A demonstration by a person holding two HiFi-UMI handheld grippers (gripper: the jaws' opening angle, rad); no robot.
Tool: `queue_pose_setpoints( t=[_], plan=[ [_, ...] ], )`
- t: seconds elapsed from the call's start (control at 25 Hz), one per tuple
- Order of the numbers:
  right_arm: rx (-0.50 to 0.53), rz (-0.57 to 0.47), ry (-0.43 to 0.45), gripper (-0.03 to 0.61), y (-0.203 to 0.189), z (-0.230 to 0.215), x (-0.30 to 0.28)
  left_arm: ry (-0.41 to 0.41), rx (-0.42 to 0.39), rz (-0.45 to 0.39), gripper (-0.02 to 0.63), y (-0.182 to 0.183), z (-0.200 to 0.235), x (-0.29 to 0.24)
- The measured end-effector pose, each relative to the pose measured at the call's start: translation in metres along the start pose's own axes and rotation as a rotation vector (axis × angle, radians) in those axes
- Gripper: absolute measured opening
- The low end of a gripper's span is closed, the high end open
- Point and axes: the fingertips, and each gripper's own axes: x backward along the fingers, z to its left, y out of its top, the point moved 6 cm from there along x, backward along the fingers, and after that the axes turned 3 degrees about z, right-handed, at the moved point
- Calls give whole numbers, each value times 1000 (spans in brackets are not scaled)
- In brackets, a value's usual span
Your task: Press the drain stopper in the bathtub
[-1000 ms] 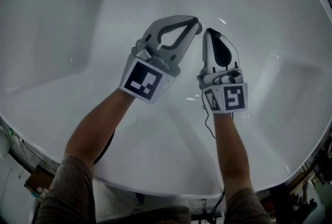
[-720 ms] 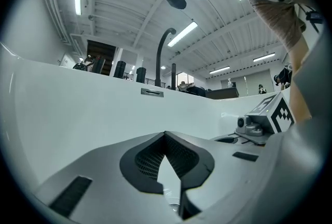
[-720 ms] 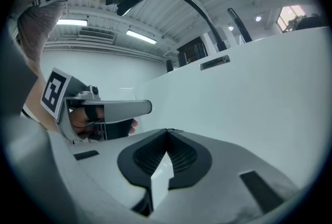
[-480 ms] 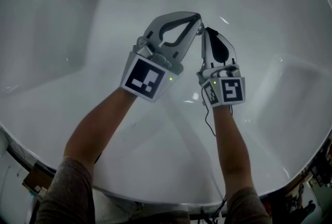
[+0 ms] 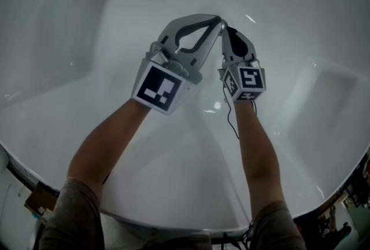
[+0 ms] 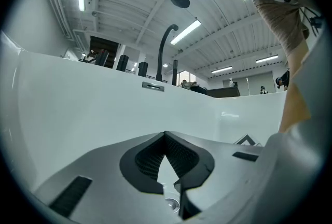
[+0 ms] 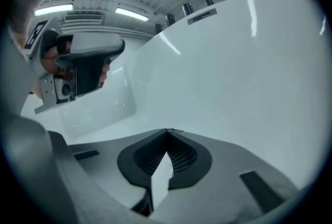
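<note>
Both grippers reach down into a white bathtub (image 5: 69, 40). My left gripper (image 5: 218, 22) is shut, its tips touching with nothing between them. My right gripper (image 5: 226, 29) is shut too, and its tips stand right beside the left one's. In the left gripper view a small round chrome drain stopper (image 6: 171, 204) shows on the tub floor below the shut left gripper (image 6: 166, 135). The head view hides the stopper behind the grippers. The right gripper view has the shut right gripper (image 7: 167, 131) pointing at the bare tub wall, with the left gripper's body (image 7: 78, 70) at upper left.
A dark curved faucet (image 6: 165, 54) and a slim overflow plate (image 6: 154, 86) sit on the tub's far rim. The tub's sloped white walls (image 5: 324, 98) rise on all sides. A thin black cable (image 5: 231, 124) hangs under the right gripper.
The right gripper has rolled so that its marker cube faces up, and it has shifted slightly up and left toward the left gripper's tip. The left gripper has barely moved.
</note>
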Motion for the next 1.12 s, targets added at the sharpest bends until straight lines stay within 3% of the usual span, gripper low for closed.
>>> queue_pose_setpoints(
  t=[0.68,1.12],
  plan=[
    [-19,322,-58,0,-87,-37,-64,-2,17,34,0,-21,6,3],
    [39,450,-61,0,-99,-47,-76,14,30,45,0,-26,10,2]
  ],
)
